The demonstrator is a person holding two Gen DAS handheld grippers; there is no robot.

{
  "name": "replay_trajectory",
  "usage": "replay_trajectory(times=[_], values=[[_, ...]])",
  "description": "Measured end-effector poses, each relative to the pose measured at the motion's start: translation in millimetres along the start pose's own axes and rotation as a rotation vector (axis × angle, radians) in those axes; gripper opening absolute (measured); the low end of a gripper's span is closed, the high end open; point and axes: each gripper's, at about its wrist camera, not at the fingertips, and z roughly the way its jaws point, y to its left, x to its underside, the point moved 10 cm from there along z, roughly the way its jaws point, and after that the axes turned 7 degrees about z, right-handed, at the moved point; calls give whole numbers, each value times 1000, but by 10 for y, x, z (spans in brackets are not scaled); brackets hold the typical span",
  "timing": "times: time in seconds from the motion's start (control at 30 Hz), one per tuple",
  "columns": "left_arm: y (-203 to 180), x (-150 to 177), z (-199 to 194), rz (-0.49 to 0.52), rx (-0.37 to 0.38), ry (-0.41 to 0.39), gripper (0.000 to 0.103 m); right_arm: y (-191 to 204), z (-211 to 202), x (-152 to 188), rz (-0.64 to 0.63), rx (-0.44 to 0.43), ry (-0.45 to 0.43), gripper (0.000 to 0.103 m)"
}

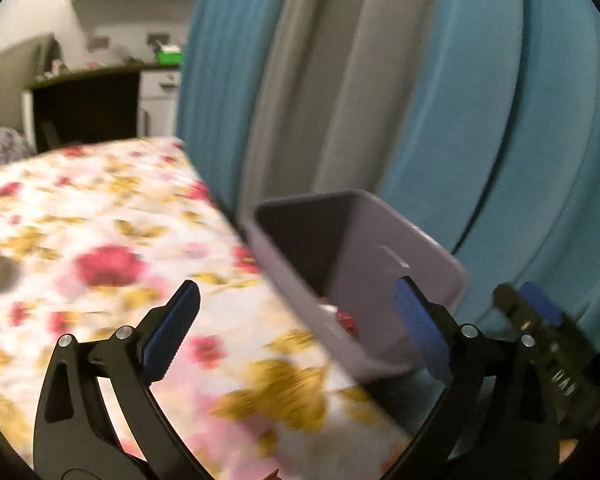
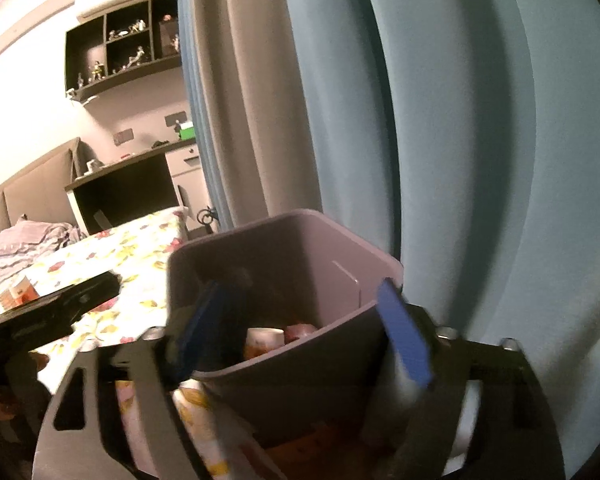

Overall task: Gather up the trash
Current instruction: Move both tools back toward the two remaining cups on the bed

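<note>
- The lavender bin (image 2: 300, 360) stands upright beside the bed (image 1: 100, 220), mouth upward, trash (image 2: 264, 340) inside.
- Left hand-held gripper (image 1: 296, 332) spread wide, empty.
- Right hand-held gripper (image 2: 300, 328) released, straddling the bin's rim.

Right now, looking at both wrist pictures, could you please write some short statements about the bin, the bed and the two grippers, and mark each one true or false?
1. The purple bin already has items inside. True: a pale cup-like piece and something red show at the bottom.
2. The bin stands in the middle of the bed. False: it sits beside the edge of the flowered bedspread, in front of the blue curtain.
3. The left gripper is open with nothing between its pads. True.
4. The right gripper is clamped on a can. False: its jaws stand apart and grip nothing; the bin lies beyond them.
5. The curtain is red. False: it is blue with grey panels.
</note>
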Motion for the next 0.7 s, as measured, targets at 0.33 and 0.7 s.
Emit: replay_trajectory(times=[0.33, 0.7], values=[[832, 177, -933, -62, -265, -46, 97, 444, -150, 6, -12, -64, 7, 97], [1451, 298, -1710, -117, -394, -89, 97, 1328, -410, 126, -103, -184, -5, 97]])
